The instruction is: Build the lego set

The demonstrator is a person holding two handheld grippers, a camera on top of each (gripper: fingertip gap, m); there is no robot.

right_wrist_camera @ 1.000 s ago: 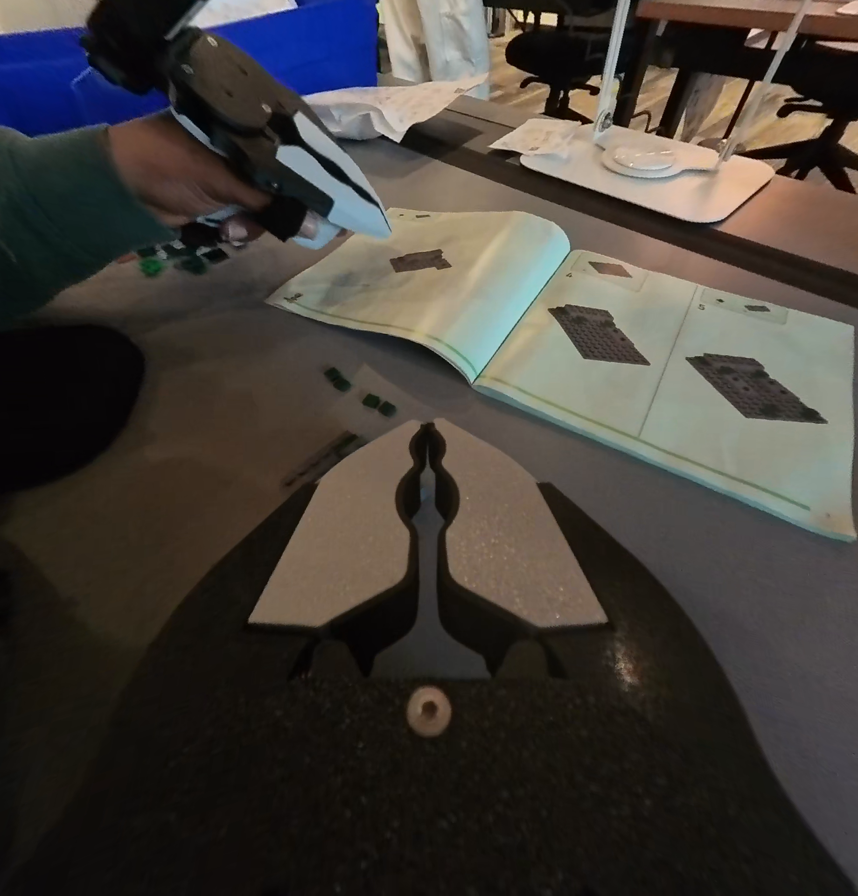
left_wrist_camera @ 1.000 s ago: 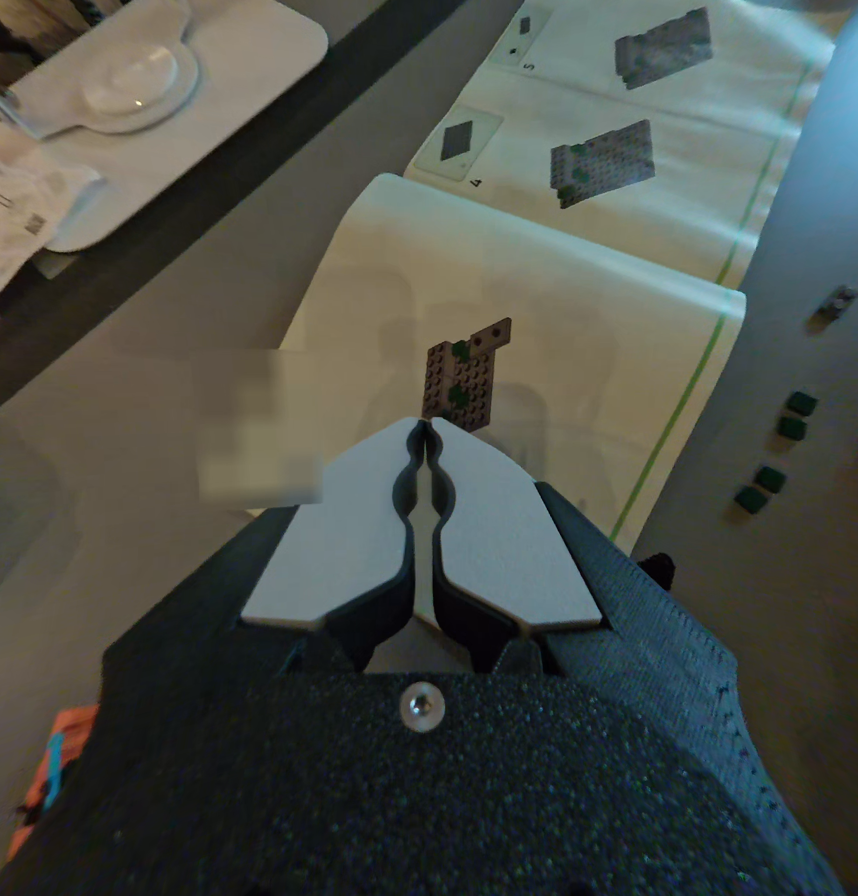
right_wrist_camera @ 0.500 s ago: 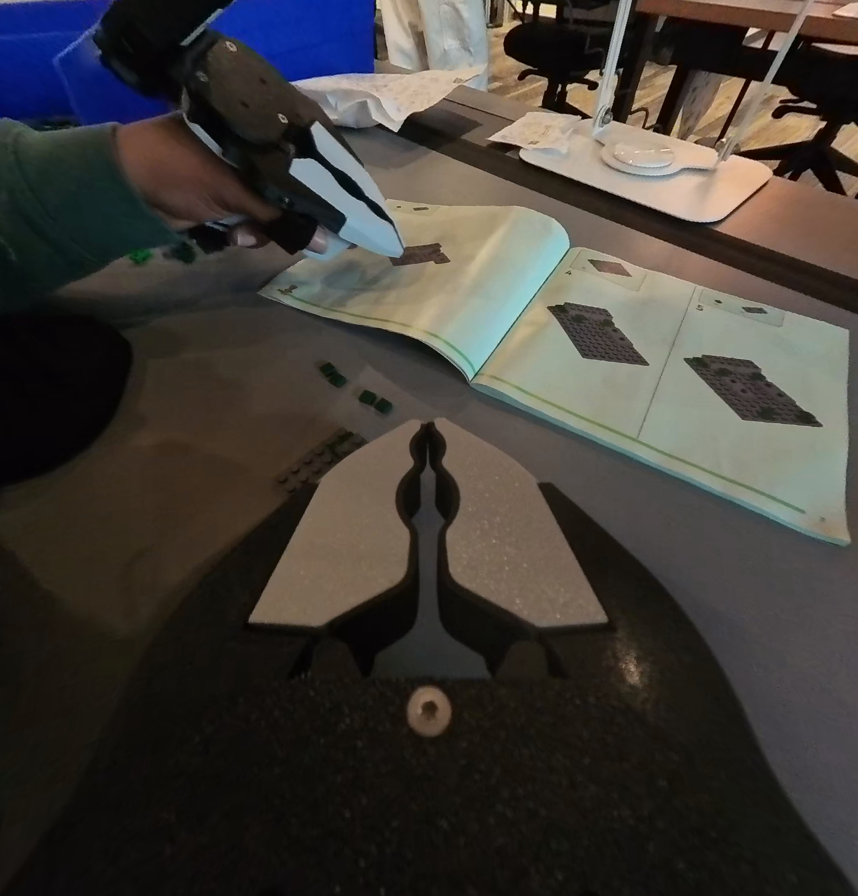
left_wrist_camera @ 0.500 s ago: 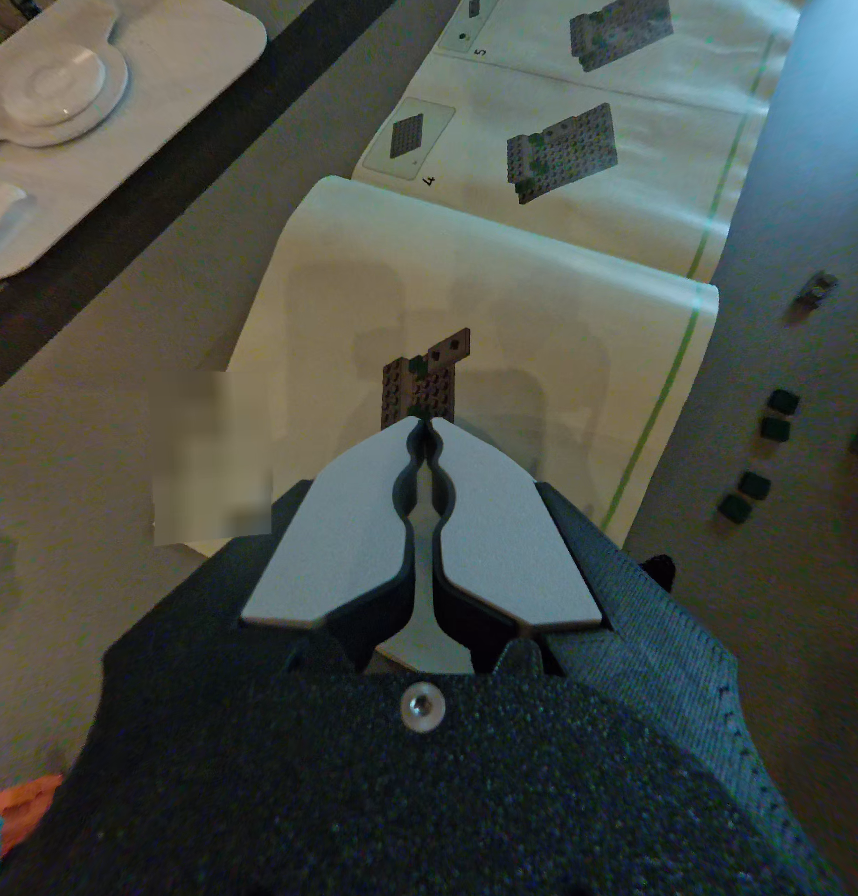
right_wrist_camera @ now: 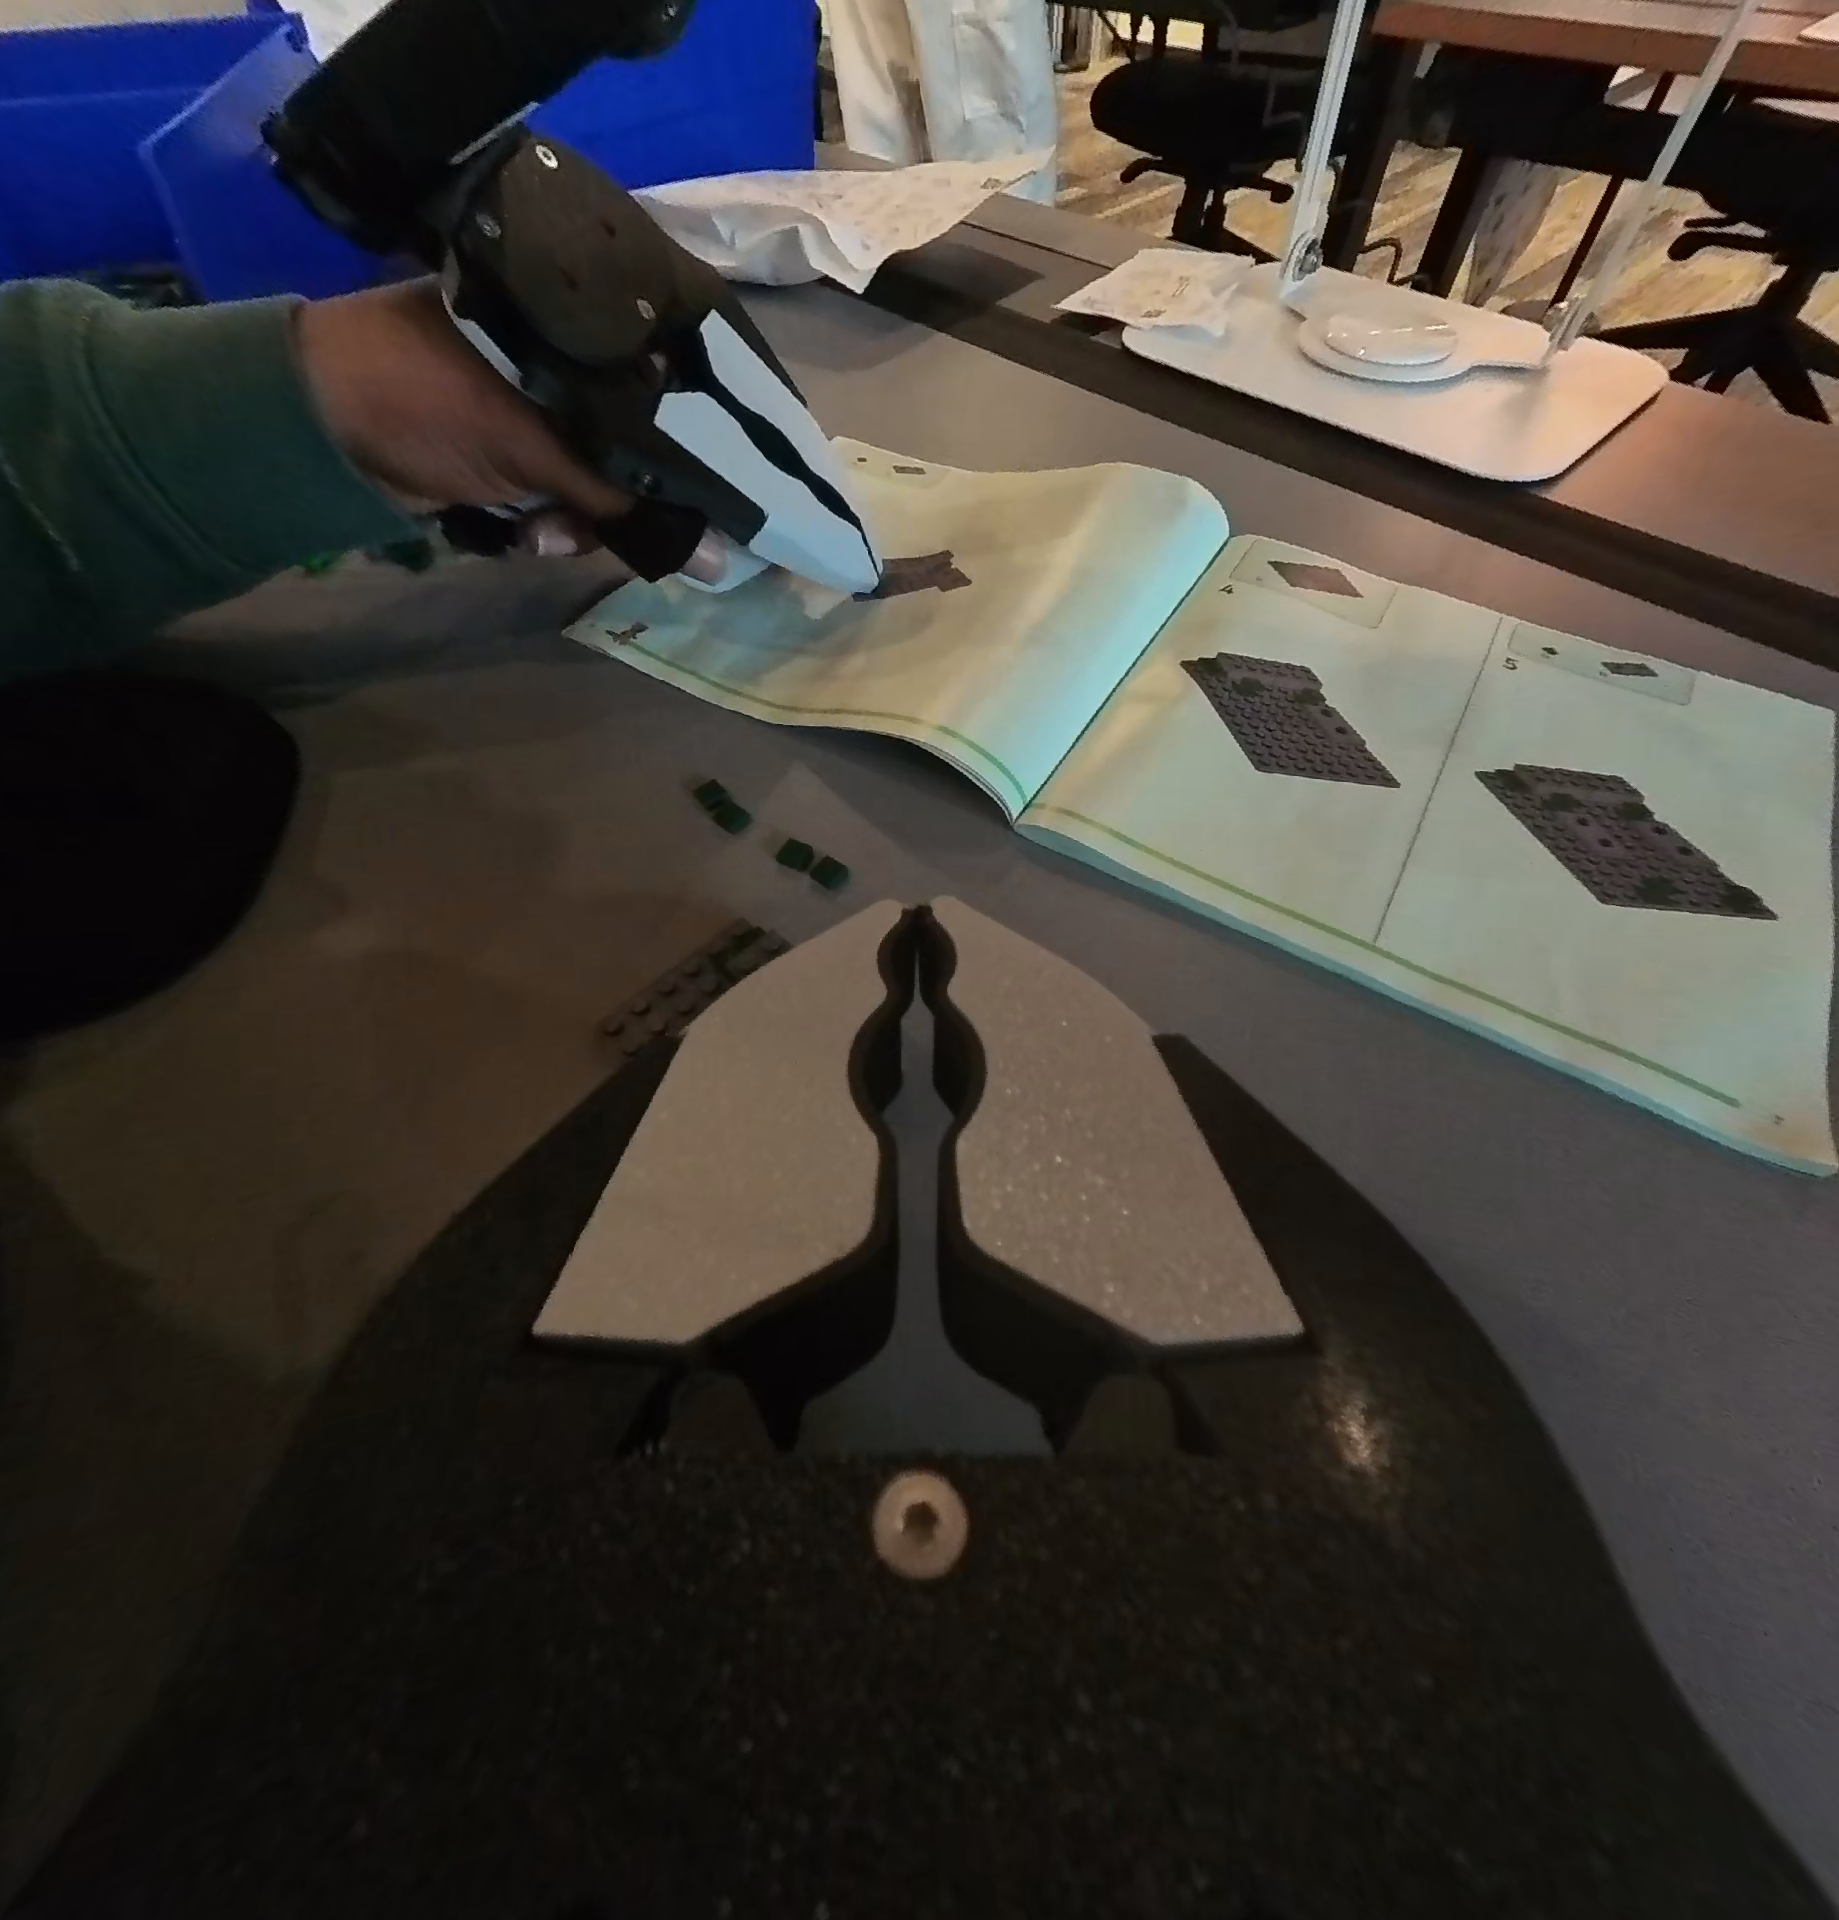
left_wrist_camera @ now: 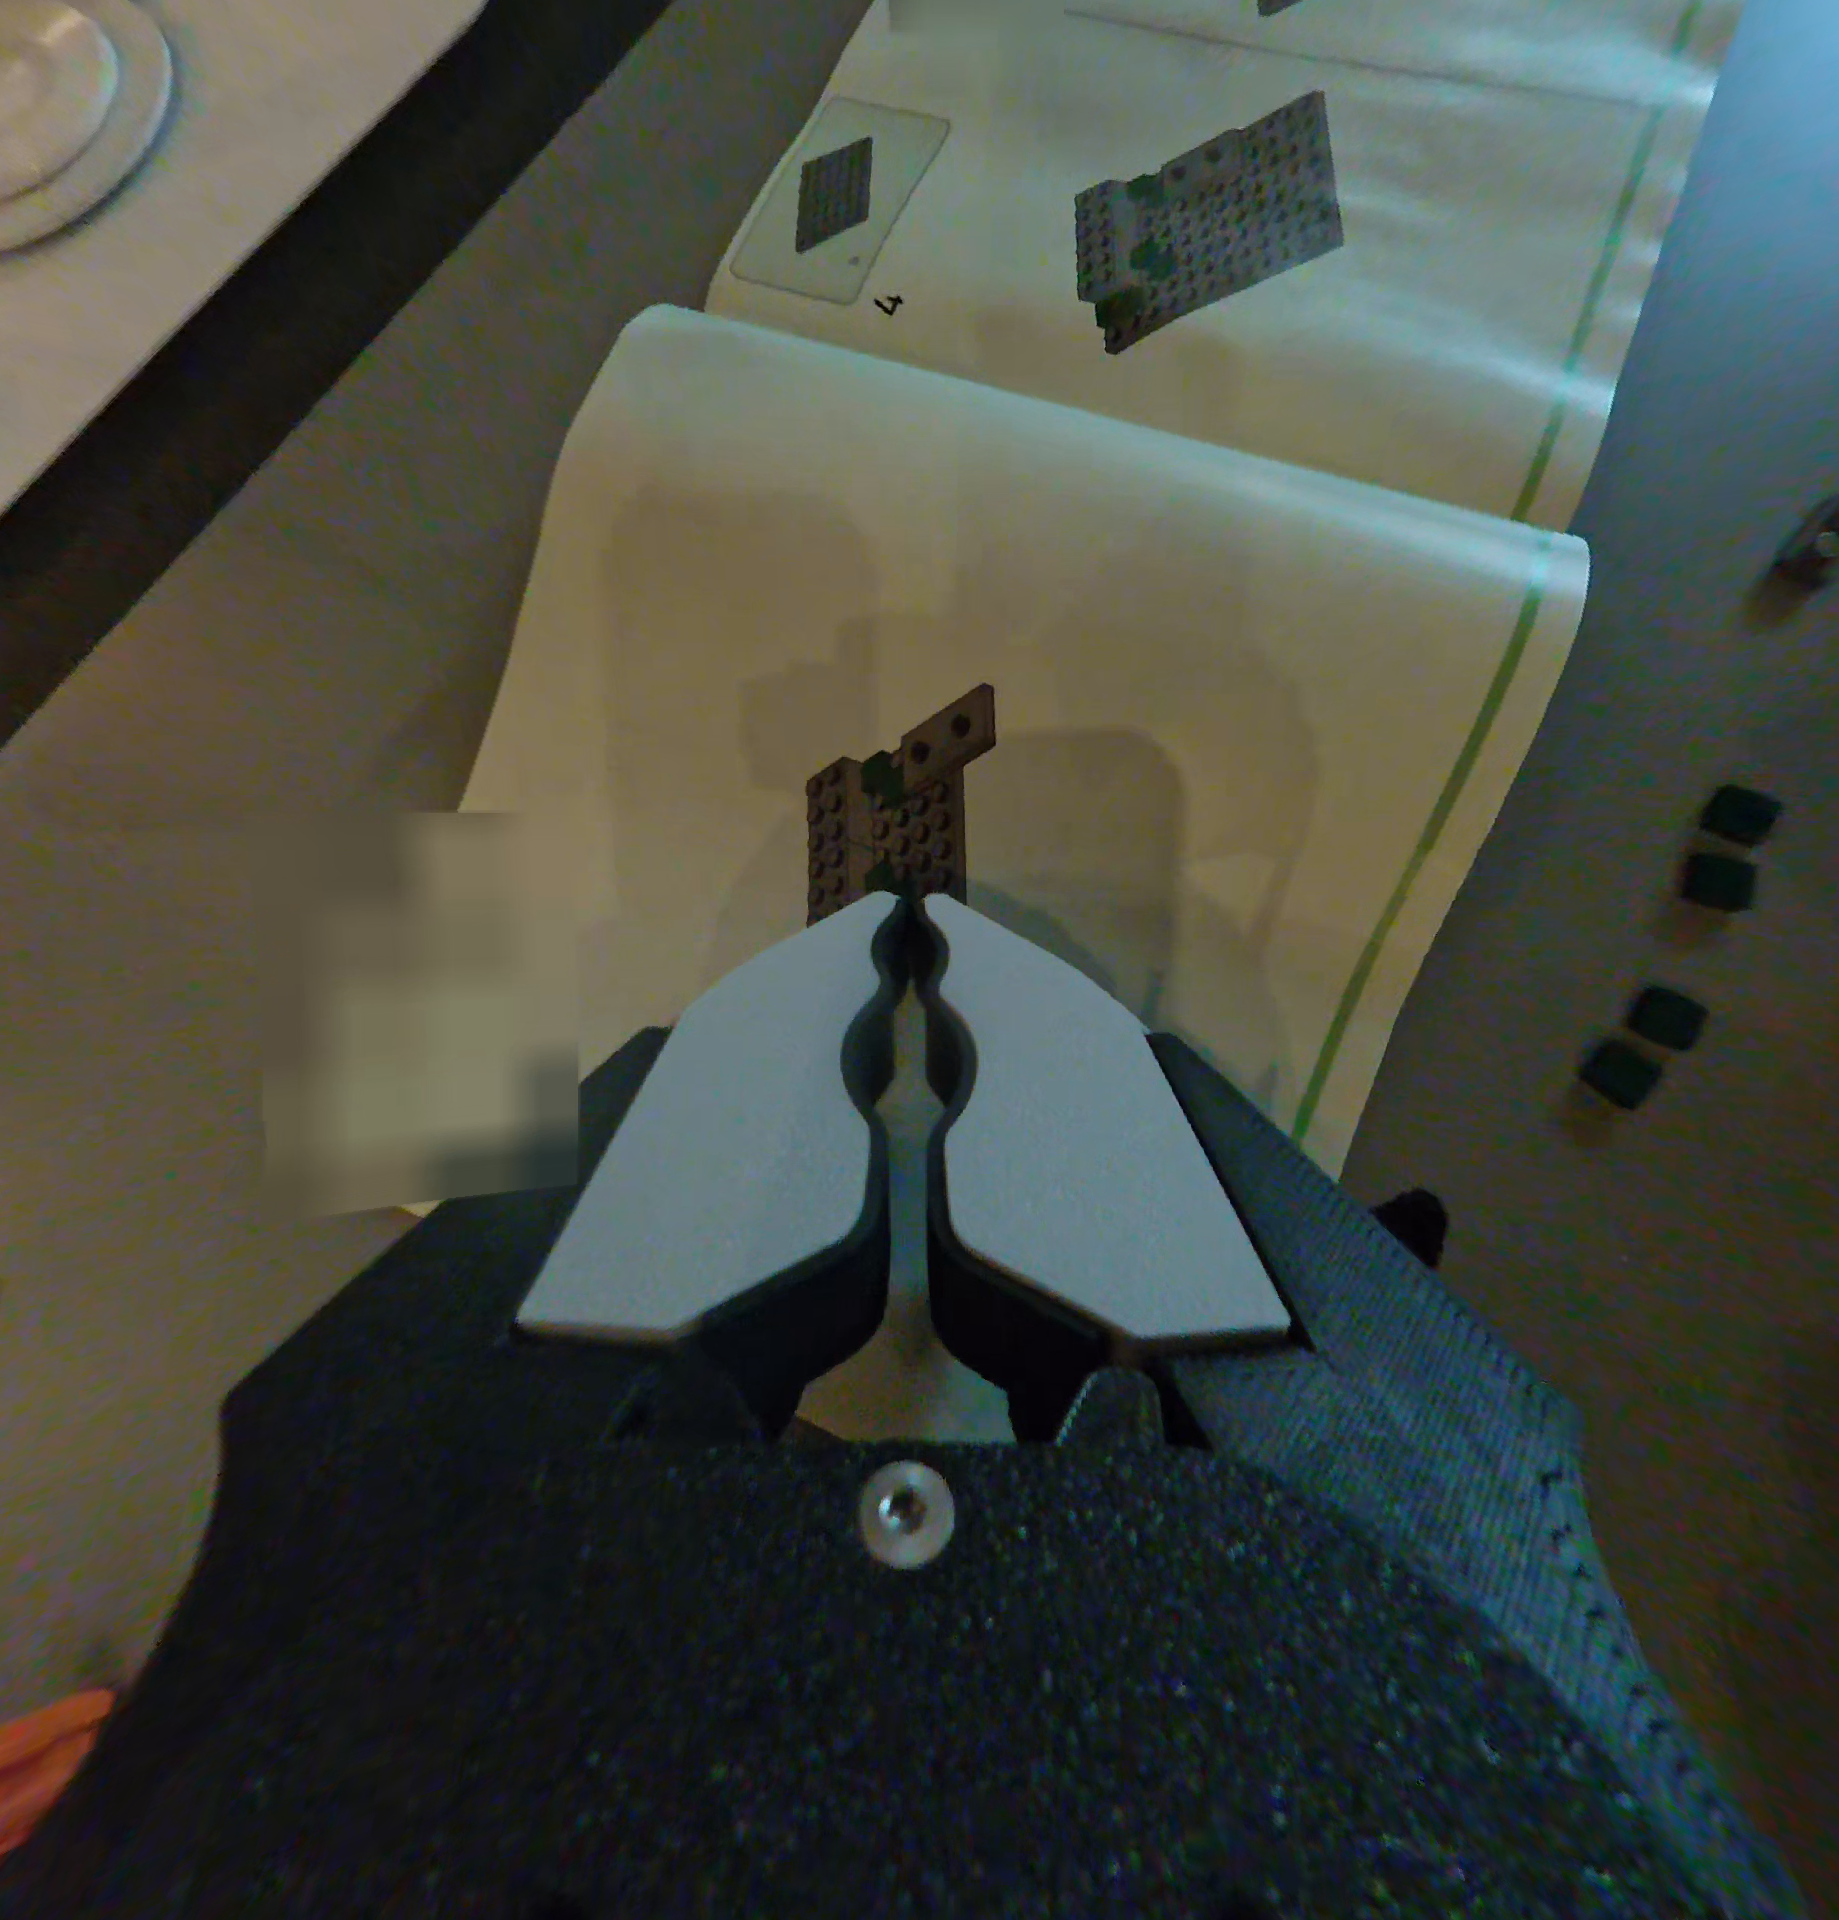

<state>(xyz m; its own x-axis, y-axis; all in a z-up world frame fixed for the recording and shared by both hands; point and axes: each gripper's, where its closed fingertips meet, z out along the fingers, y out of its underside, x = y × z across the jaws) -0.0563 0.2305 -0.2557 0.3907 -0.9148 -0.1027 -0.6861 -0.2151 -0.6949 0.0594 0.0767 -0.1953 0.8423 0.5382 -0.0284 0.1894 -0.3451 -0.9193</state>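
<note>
An open instruction booklet (left_wrist_camera: 1102,571) lies on the grey table and also shows in the right wrist view (right_wrist_camera: 1310,831). My left gripper (left_wrist_camera: 910,909) is shut and empty. Its tips rest at a brown studded plate shape with green bits (left_wrist_camera: 894,821) on the curled left page, which looks like a printed picture. From the right wrist view the left gripper (right_wrist_camera: 863,577) is held by a hand (right_wrist_camera: 427,436) and points down onto that page. My right gripper (right_wrist_camera: 920,914) is shut and empty, low over the table beside a grey studded plate (right_wrist_camera: 686,992). Small dark green pieces (right_wrist_camera: 811,862) lie just beyond it.
More green pieces (left_wrist_camera: 1725,842) and a small grey piece (left_wrist_camera: 1819,540) lie right of the booklet. A white lamp base (right_wrist_camera: 1414,374) and paper bags (right_wrist_camera: 842,218) sit at the table's far edge. A blue bin (right_wrist_camera: 84,156) and office chairs stand behind. Tip to tip, the grippers are about 20 cm apart. Measured from the fingertips, the grey studded plate (right_wrist_camera: 686,992) is 9 cm or so from the right gripper and 20 cm from the left.
The left gripper has come down and forward onto the left page, and its tips now meet the brown picture. The right gripper has stayed shut and shifted slightly left toward the grey plate.
</note>
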